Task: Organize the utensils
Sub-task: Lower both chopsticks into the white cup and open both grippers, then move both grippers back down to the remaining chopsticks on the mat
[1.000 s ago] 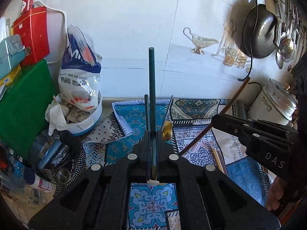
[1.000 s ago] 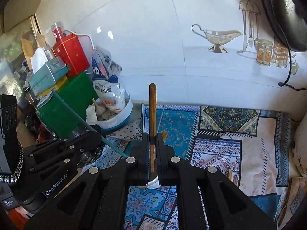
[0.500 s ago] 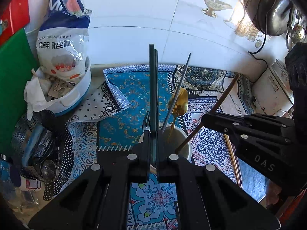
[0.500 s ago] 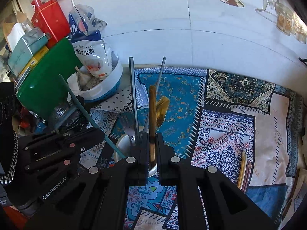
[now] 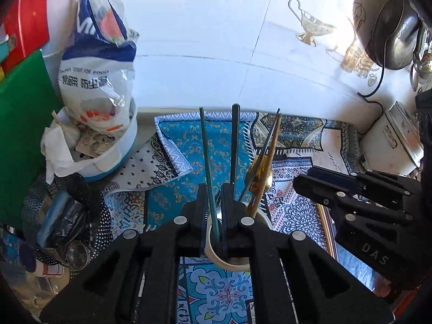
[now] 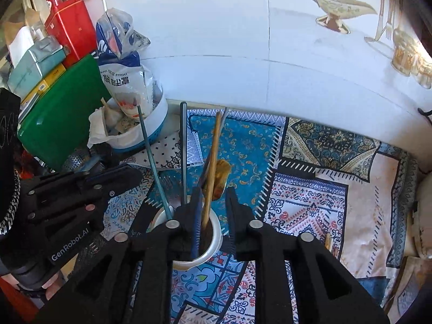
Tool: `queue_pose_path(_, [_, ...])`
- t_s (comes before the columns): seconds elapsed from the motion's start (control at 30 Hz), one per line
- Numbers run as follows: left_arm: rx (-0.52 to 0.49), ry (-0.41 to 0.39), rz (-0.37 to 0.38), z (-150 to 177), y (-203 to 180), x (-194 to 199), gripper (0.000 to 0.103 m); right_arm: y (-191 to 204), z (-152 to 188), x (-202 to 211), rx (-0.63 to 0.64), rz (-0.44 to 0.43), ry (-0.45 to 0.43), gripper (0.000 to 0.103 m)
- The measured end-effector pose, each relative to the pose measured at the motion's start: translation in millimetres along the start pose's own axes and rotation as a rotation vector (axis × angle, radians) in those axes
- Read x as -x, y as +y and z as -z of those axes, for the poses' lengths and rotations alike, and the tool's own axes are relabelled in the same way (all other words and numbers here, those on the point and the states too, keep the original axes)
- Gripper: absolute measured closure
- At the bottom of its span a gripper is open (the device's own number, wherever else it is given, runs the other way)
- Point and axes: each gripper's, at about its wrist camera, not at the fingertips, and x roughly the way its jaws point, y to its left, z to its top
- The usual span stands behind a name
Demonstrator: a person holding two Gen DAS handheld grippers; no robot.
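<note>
Both your grippers sit right over the white cup (image 5: pixel 235 256), so this reads as the drop-off step.

L gripper (image 5: pixel 214 197): jaws parted a little. The teal chopstick (image 5: pixel 208 167) stands in the gap, lower end down in the cup. Can't see either pad pressing it, so prob released, not held. It leans slightly left, likely resting on the rim.

R gripper (image 6: pixel 214 199): jaws wider apart. The wooden chopstick (image 6: pixel 212 167) stands between them w/ clear gaps both sides, its tip in the cup (image 6: pixel 213 240). So let go as well.

Already in the cup: a dark chopstick (image 5: pixel 235 143), a thin metal handle and a gold spoon (image 5: pixel 260 172), all handle-up and fanned out. Upright storage keeps them sorted and easy to grab.

Still out: more sticks lie flat on the patterned cloth (image 5: pixel 183 140) near the R gripper in the left view (image 5: pixel 328 229). Prob next.

Risk: the cup is crowded and narrow. Back out straight up, or a finger may snag a stick and tip the cup.
</note>
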Motion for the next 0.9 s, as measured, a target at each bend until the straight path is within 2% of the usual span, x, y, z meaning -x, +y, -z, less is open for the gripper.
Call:
queue_pose_path(0.13, [0.010,-0.034,0.000,-1.7,-6.2,15.0,0.091,-8.1,2.8,15.2,-0.012,0.006,-0.030,0.080])
queue_pose_path(0.23, [0.007,-0.056,0.006,-3.0,-15.9,25.2,0.082,-17.2,6.8,27.9,-0.021,0.009,-0.052,0.078])
queue_pose_path(0.5, [-0.025,-0.068,0.028,0.1,-58.2,33.0,0.082,-47.5,27.0,55.6,-0.058,0.040,-0.078,0.076])
queue_pose_path(0.7, [-0.061,-0.059,0.042,8.1,-98.8,31.0,0.078,-84.3,48.1,71.6,-0.113,0.069,-0.077,0.072])
queue_pose_path(0.9, [-0.086,-0.032,0.057,20.5,-136.6,22.4,0.069,-121.7,73.4,82.1,-0.162,0.101,-0.061,0.072])
